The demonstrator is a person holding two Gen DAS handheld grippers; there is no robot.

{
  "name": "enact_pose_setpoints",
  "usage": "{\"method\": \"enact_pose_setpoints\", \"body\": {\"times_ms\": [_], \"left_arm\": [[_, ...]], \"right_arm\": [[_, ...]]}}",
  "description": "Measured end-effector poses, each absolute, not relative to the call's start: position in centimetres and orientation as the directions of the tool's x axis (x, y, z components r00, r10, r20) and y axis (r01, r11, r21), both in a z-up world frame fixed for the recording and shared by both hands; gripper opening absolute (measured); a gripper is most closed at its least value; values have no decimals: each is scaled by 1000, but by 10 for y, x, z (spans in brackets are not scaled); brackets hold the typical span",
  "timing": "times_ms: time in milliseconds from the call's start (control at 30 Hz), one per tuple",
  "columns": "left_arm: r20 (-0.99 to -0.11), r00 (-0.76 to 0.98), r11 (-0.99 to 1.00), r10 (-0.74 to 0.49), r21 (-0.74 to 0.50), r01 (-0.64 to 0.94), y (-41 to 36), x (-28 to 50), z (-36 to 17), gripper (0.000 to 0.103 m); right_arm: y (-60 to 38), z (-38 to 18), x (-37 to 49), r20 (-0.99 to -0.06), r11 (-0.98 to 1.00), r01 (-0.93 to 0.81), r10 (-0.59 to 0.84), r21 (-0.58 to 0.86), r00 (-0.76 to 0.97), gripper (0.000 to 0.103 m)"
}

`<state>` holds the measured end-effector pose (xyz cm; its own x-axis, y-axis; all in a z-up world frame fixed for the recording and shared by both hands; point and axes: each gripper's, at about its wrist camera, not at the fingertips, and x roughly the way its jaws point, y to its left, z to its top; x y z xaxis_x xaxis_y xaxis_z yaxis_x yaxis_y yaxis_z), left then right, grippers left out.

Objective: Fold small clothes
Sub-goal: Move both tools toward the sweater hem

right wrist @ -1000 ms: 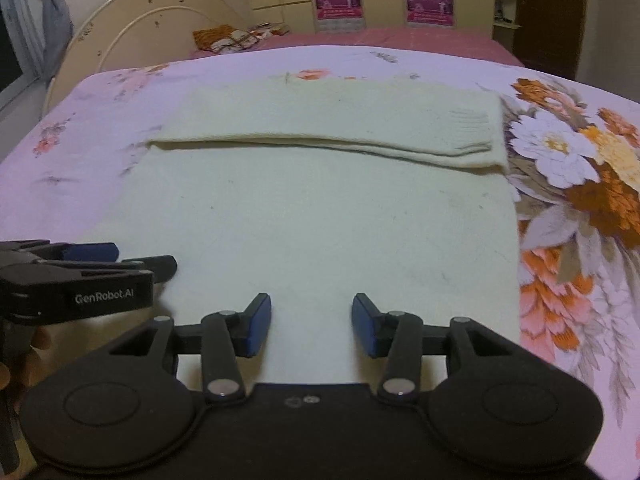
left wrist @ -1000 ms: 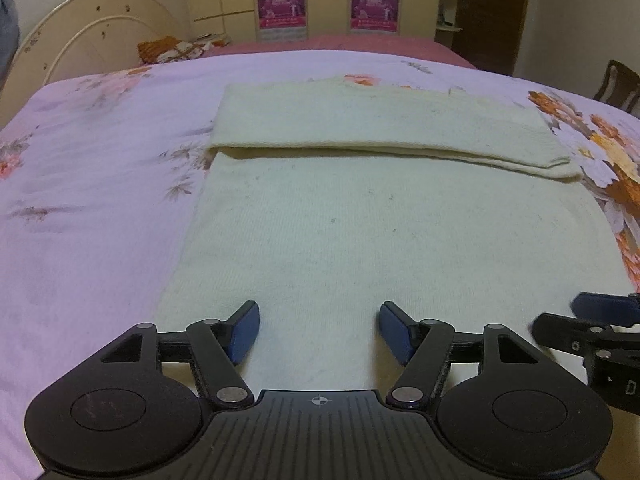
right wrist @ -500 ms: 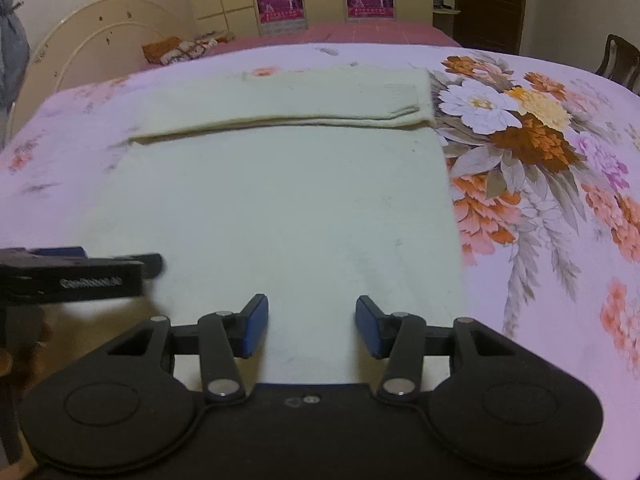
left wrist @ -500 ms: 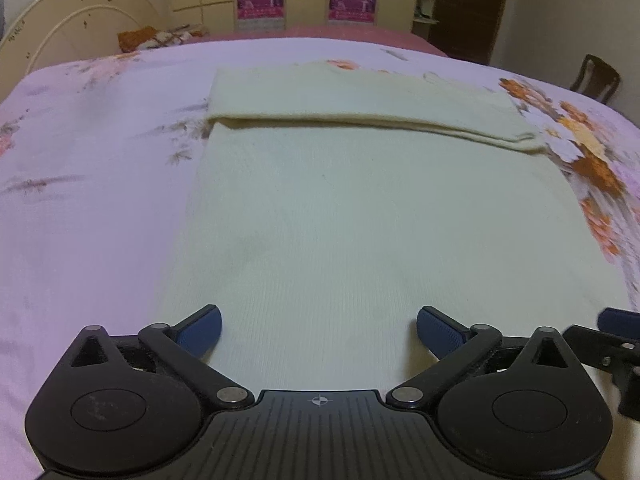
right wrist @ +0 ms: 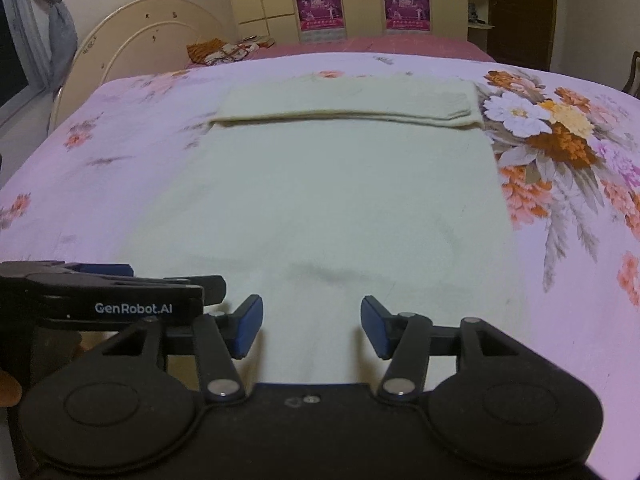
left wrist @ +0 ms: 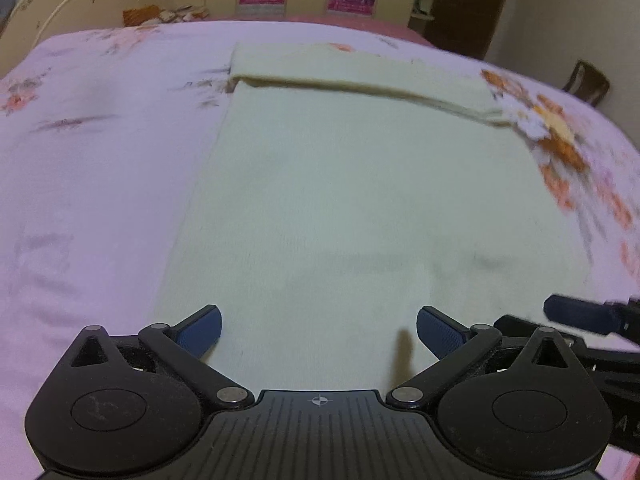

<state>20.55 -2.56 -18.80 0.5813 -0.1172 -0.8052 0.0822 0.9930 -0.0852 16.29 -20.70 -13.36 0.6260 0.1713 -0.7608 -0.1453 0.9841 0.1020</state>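
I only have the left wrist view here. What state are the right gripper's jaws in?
Observer: The right gripper is open. Its jaws have just been opening, with nothing between them and the cream garment lying below.
Operator: How does the folded sleeve end?
Observer: In a cuff, beside a white flower print.
Operator: Anything beyond the headboard?
Observer: A grey curtain, tied back.

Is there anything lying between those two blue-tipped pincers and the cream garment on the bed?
Nothing visible. The left gripper and right gripper both hang open right over the near end of the cream garment, with only bare cloth between their pads.
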Motion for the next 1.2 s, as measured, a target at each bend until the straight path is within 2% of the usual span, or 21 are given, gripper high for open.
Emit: {"method": "enact_pose_setpoints", "body": {"times_ms": [133, 400, 733, 1200], "left_arm": [[-798, 596, 990, -90, -5, 142, -31, 192, -196, 102], [-778, 621, 987, -96, 7, 160, -11, 177, -199, 102], [-809, 573, 991, -129, -80, 111, 16, 162, -190, 103], [-826, 544, 989, -145, -99, 112, 28, 144, -198, 102]], "right_arm": [[-204, -144, 153, -782, 987, -138, 147, 79, 605, 51], [-234, -159, 134, -795, 999, -43, 20, -8, 606, 51], [-250, -147, 109, -784, 1000, 18, -21, -12, 621, 55], [-277, -157, 101, -805, 990, 142, -67, 21, 590, 55]]}}
